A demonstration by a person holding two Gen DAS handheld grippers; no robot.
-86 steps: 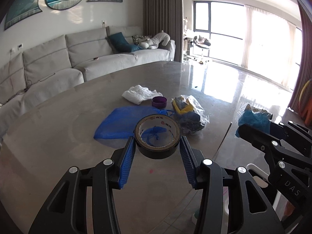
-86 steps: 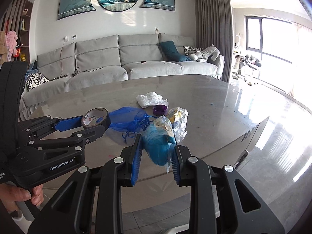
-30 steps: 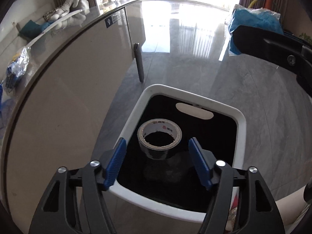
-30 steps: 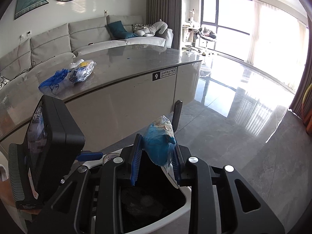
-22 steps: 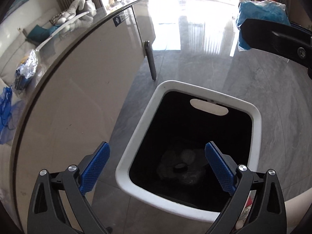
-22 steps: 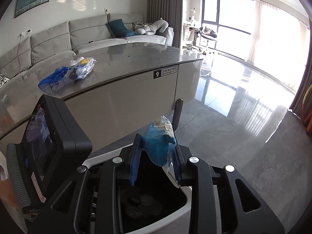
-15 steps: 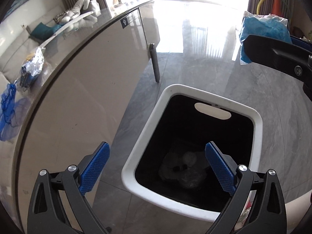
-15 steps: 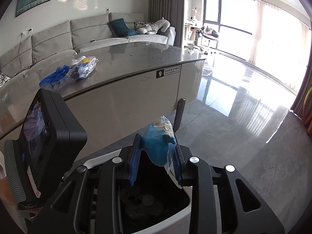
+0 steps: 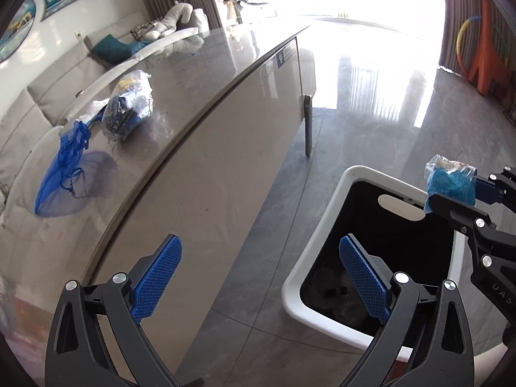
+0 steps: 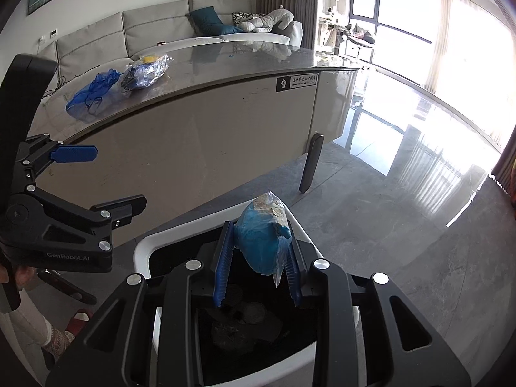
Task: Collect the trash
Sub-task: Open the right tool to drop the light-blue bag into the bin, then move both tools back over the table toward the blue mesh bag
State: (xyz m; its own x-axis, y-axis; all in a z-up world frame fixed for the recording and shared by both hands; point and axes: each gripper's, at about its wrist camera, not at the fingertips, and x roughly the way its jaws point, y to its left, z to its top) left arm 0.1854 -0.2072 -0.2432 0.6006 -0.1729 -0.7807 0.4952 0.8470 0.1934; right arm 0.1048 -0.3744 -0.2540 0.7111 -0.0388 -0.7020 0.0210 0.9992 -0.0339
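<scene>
My right gripper [image 10: 258, 262] is shut on a crumpled blue plastic bag [image 10: 262, 242] and hangs over the white bin [image 10: 145, 245] with its black liner. In the left wrist view the same bag [image 9: 451, 183] sits above the bin's far rim [image 9: 309, 254]. My left gripper [image 9: 259, 277] is wide open and empty, over the bin's left edge beside the table's side panel. Dark trash lies at the bottom of the bin. On the table lie a blue mesh bag [image 9: 64, 167] and a clear bag [image 9: 129, 106] of blue and yellow things.
The grey table [image 9: 200, 74] curves along the left, with a dark leg [image 9: 308, 125] near the bin. A person's foot in a red slipper [image 10: 77, 319] stands left of the bin. A grey sofa [image 10: 154, 29] is behind, and glossy floor spreads to the right.
The left gripper let go of the tape roll, which dropped into the bin. Its jaws spread wide and it drew left and up. The right gripper sank lower over the bin with the bag.
</scene>
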